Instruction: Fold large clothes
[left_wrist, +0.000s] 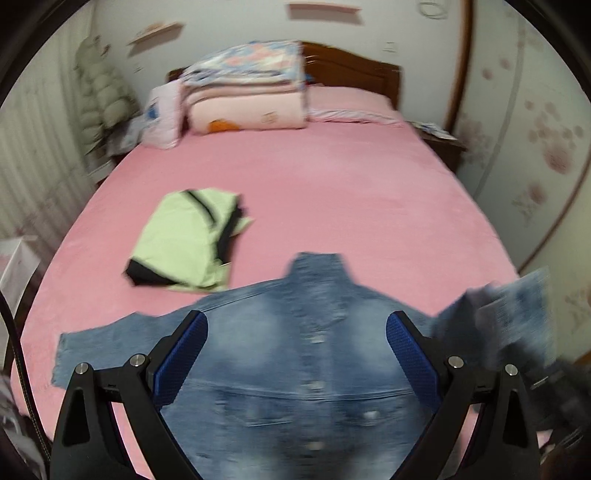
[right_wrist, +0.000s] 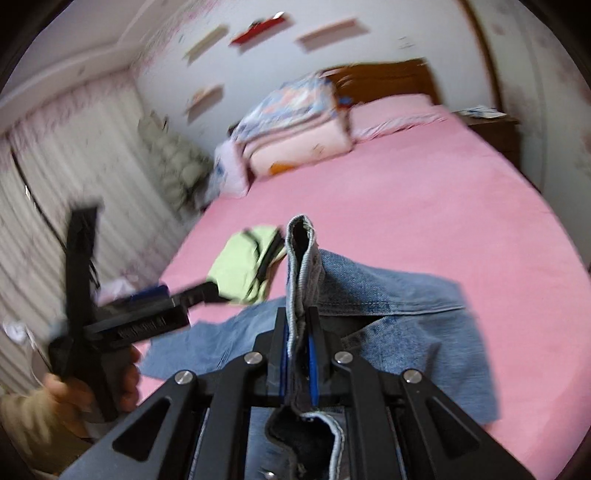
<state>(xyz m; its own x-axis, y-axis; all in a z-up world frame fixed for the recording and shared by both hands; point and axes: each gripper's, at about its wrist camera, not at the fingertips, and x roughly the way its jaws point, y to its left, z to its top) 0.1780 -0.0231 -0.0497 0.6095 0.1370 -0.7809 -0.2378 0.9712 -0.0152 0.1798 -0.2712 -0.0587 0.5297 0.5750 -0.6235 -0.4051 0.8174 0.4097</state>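
From the left wrist camera, the left gripper (left_wrist: 295, 332) hangs above the denim jacket (left_wrist: 295, 369) with its blue-padded fingers (left_wrist: 184, 350) wide apart, holding nothing. The jacket is spread at the near edge of the pink bed (left_wrist: 332, 177), collar pointing far, one sleeve lying flat to the left and the right side lifted and blurred. A green folded garment (left_wrist: 184, 240) sits just beyond it, to the left.

From the right wrist camera, the right gripper (right_wrist: 299, 332) is clamped on a thick hemmed edge of the jacket (right_wrist: 301, 258), which stands up between its fingers while the rest drapes to the right. The left gripper (right_wrist: 147, 310) shows at the left, held in the person's hand (right_wrist: 92, 384).

To fold well, I'd say the raised edge should be carried across in one steady sweep and laid square, with the free gripper pinning the middle so the cloth doesn't drag or bunch.
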